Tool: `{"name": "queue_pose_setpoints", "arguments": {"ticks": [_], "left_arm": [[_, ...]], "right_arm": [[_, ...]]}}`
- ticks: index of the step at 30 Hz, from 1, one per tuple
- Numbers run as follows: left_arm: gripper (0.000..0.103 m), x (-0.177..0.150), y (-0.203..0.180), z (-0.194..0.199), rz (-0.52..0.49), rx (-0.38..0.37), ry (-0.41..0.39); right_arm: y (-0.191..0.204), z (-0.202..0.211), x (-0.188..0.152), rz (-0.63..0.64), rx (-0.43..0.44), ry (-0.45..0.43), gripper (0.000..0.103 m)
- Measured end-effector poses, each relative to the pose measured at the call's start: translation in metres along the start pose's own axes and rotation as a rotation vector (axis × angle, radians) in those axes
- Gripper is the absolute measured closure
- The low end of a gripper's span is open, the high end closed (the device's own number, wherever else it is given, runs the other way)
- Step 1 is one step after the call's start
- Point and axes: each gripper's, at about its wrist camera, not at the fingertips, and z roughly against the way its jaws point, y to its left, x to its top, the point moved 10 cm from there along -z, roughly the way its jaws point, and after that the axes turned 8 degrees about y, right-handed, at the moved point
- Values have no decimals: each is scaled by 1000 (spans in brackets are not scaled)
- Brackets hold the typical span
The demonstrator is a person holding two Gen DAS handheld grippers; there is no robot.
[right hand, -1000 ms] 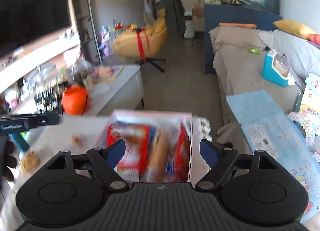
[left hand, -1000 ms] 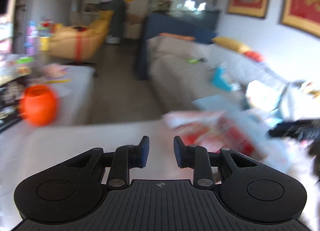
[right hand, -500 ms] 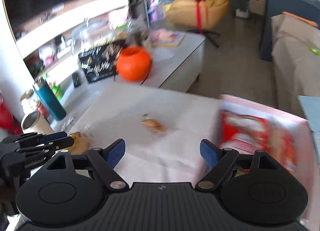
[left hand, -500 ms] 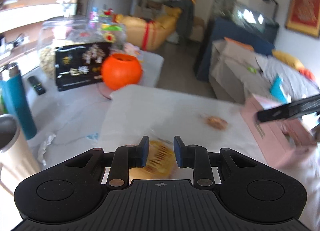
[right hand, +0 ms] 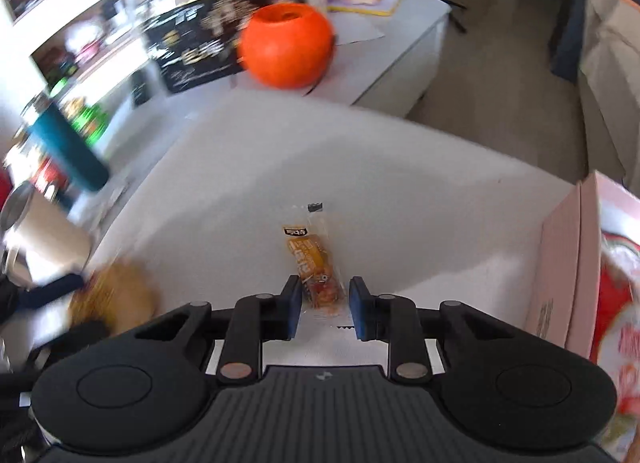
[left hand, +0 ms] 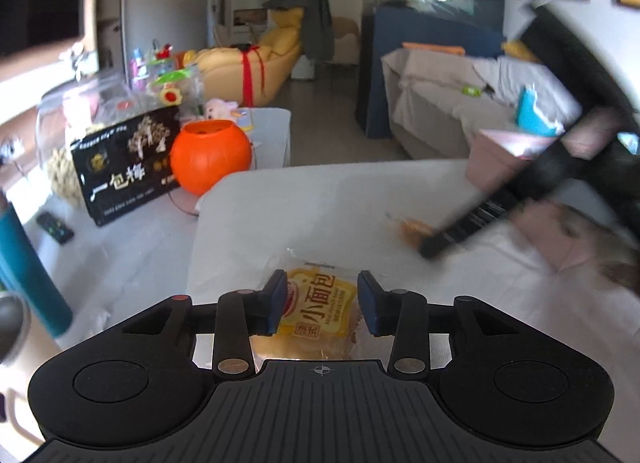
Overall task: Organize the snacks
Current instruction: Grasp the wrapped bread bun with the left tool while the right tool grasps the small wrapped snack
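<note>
One slim snack packet (right hand: 314,263) lies lengthwise along right gripper (right hand: 325,313).

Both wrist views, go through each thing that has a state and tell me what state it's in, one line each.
Left gripper: jaws opening, astride the yellow bread packet.
Right gripper: jaws closing around the small orange snack sachet, pads not yet touching.
Yellow bread packet: sealed, flat on the white table.
Small orange snack sachet: sealed, lying flat.
Pink box: open, holding red packets.
Orange pumpkin bucket: upright.
</note>
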Motion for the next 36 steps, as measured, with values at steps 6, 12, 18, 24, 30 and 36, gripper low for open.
{"name": "queue_pose_setpoints", "arguments": {"ticks": [6,12,18,24,30,36], "left_arm": [[58,1,-2,3,9,55,43],[49,-2,-13,3,-22,68,80],[19,-1,-26,-6,-36,55,105],[21,10,-25,12,37,-50,55],[22,3,10,8,29,68,118],[21,-7,1,-15,17,49,185]], "right_arm": [[14,45,-77,42,86,19,79],[-26,100,-139,25,11,-78,78],[-75,115,-186,-90,-35,-125,78],[-115,112,-223,-172,-131,-165,50],[-131,98,-242,-200,-168,-182,27],[-125,94,-245,-188,-177,-256,10]]}}
